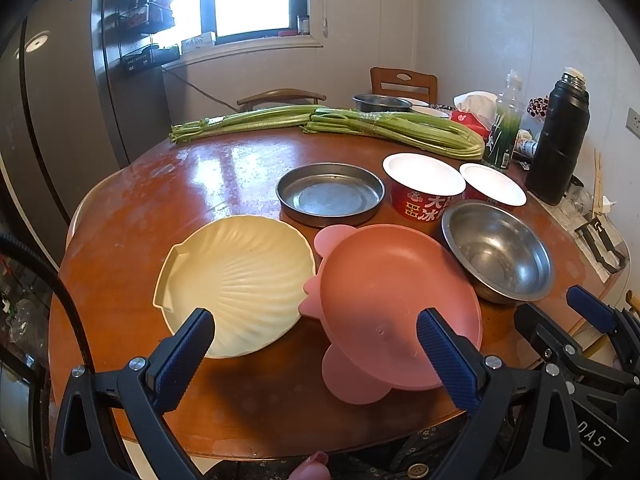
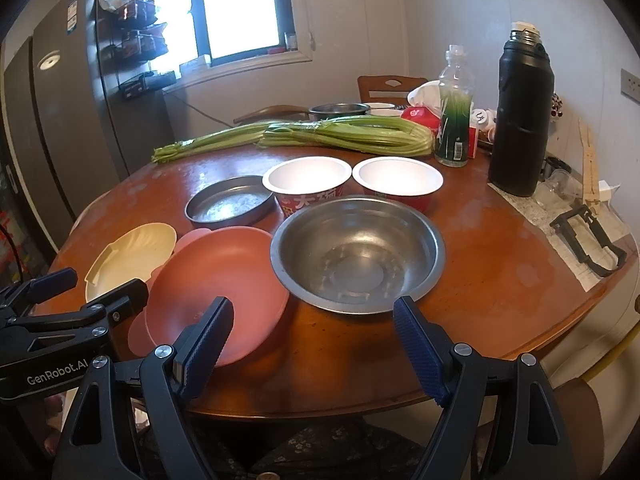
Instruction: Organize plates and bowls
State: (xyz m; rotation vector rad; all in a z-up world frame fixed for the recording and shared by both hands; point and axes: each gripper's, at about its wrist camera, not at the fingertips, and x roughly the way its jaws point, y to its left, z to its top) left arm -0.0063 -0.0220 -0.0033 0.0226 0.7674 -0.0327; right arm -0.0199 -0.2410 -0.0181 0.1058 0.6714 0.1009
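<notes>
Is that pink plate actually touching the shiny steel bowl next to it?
Cannot tell. In the right wrist view the pink plate and the steel bowl meet edge to edge, but one rim may only overlap the other; the left wrist view shows no plain gap either.

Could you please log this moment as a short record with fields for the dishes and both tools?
surface: round wooden table
plates: cream shell plate; pink plate; flat metal pan
bowls: steel bowl; two red paper bowls, side by side
left tool: open, holding nothing
right tool: open, holding nothing
</notes>
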